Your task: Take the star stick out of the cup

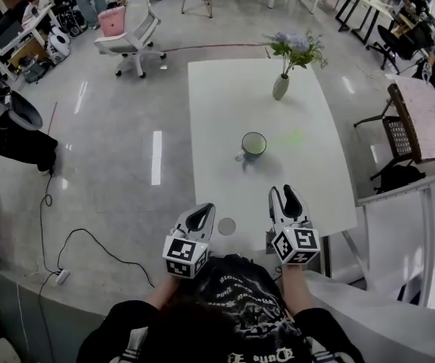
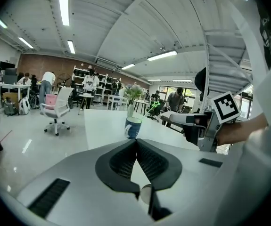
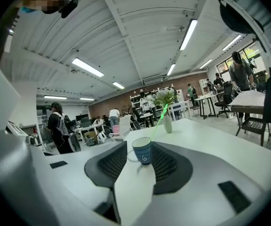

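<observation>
A blue cup (image 1: pixel 253 145) stands at the middle of the white table (image 1: pixel 217 104), with a green star stick (image 1: pixel 289 138) leaning out of it to the right. Both grippers hover over the table's near edge, well short of the cup. My left gripper (image 1: pixel 200 215) is shut with nothing in it; in the left gripper view its jaws (image 2: pixel 136 141) meet, and the cup (image 2: pixel 133 127) and stick (image 2: pixel 147 113) lie ahead. My right gripper (image 1: pixel 284 195) is open and empty. In the right gripper view (image 3: pixel 140 145) the distant cup (image 3: pixel 143 153) and star stick (image 3: pixel 160 119) show between its jaws.
A vase of flowers (image 1: pixel 281 86) stands at the table's far end. A small round disc (image 1: pixel 227 226) lies near the front edge between the grippers. A dark chair (image 1: pixel 402 131) is at the right, a white office chair (image 1: pixel 130 32) at the far left, and cables (image 1: pixel 62 276) on the floor.
</observation>
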Demonstrator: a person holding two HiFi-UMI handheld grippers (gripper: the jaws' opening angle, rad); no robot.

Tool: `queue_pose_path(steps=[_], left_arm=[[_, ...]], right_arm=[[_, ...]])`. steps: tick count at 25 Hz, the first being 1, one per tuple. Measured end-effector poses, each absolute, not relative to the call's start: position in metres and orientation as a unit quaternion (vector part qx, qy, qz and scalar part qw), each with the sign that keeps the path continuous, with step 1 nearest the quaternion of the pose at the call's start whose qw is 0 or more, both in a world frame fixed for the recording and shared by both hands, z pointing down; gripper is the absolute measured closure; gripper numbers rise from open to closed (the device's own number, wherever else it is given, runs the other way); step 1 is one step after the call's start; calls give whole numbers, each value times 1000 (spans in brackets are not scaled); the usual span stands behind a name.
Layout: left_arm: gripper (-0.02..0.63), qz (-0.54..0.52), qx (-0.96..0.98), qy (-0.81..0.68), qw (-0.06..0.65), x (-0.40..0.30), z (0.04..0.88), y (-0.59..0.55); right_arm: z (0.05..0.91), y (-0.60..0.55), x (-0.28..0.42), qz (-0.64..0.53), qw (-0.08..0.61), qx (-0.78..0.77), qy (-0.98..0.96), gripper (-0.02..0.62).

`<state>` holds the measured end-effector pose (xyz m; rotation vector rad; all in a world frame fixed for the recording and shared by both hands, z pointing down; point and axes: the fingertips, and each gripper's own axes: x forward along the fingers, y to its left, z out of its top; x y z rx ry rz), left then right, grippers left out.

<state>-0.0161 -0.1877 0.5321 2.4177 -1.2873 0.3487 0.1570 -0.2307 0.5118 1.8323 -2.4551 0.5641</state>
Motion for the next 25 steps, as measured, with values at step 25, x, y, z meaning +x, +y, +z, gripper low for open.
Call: queue_pose_path(steps=[25], left_arm=[[586,140,826,-505,205,-102,546,-226]], right_arm=[[528,-369,143,217,-7,617,-757,426]])
